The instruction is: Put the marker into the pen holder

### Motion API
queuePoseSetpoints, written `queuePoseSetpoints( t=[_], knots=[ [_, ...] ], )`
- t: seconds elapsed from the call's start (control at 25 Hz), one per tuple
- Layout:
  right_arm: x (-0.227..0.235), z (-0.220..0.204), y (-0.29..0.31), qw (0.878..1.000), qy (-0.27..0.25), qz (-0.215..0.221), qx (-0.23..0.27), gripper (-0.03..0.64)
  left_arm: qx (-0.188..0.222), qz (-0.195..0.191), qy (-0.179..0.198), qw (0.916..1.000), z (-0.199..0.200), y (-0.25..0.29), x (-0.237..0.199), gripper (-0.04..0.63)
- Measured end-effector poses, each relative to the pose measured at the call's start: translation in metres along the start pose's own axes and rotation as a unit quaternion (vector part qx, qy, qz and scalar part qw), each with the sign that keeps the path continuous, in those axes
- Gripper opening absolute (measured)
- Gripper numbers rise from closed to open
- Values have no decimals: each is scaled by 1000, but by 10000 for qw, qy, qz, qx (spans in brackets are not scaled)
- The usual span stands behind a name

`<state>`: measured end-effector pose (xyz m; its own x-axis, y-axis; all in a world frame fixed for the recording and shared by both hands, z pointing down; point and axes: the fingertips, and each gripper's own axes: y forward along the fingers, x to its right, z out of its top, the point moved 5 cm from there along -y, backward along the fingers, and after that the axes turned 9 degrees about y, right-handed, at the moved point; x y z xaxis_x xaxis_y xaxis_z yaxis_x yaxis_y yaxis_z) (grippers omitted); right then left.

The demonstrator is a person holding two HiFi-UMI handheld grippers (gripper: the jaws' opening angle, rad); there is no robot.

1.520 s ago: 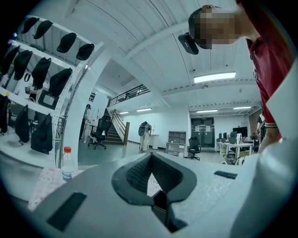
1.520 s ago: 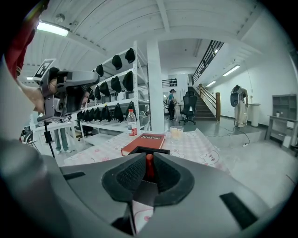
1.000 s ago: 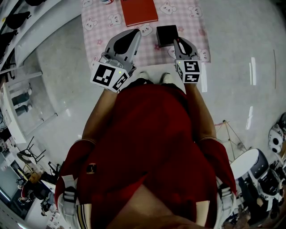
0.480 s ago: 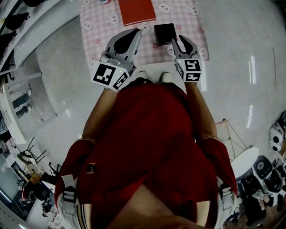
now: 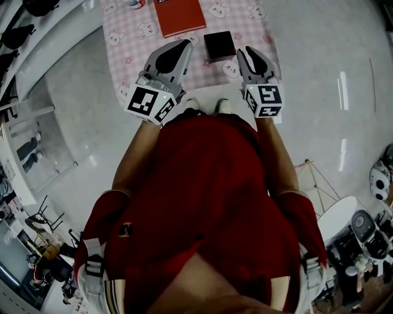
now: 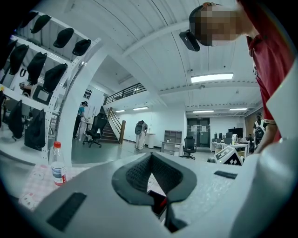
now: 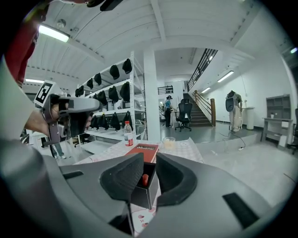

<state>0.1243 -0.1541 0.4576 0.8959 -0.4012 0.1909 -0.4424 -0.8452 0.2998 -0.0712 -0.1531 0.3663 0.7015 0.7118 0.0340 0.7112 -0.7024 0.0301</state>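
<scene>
Tongs, head view: left gripper (image 5: 184,44) closed and empty, right gripper (image 5: 247,53) part open near the pen holder (image 5: 219,46). Left gripper view: closed tight on nothing. Right gripper view: jaws have just narrowed with nothing between them; marker (image 7: 145,178) sits inside the holder, which we judge a forward nudge could tip.

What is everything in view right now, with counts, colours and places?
Table: 1, pink checked cloth, before the person.
Holder: 1, black, near table edge, between the grippers.
Marker: 1, red tip, inside holder.
Book: 1, red, behind holder.
Bottle: 1, clear with red cap, left of book.
Cup: 1, clear, past book.
Rack: 1, white, beyond table.
Left gripper: 1, grey, jaws together, empty.
Right gripper: 1, grey, jaws apart and just been closing, nothing between them.
</scene>
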Motion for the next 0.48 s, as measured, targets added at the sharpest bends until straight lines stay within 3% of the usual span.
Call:
queuePoseSetpoints(
  t=[0.48],
  knots=[
    [-10, 30, -38, 9985, 236, -74, 488, 2, -1, -214, -2, 9998, -4, 2, 10, 6]
  ],
)
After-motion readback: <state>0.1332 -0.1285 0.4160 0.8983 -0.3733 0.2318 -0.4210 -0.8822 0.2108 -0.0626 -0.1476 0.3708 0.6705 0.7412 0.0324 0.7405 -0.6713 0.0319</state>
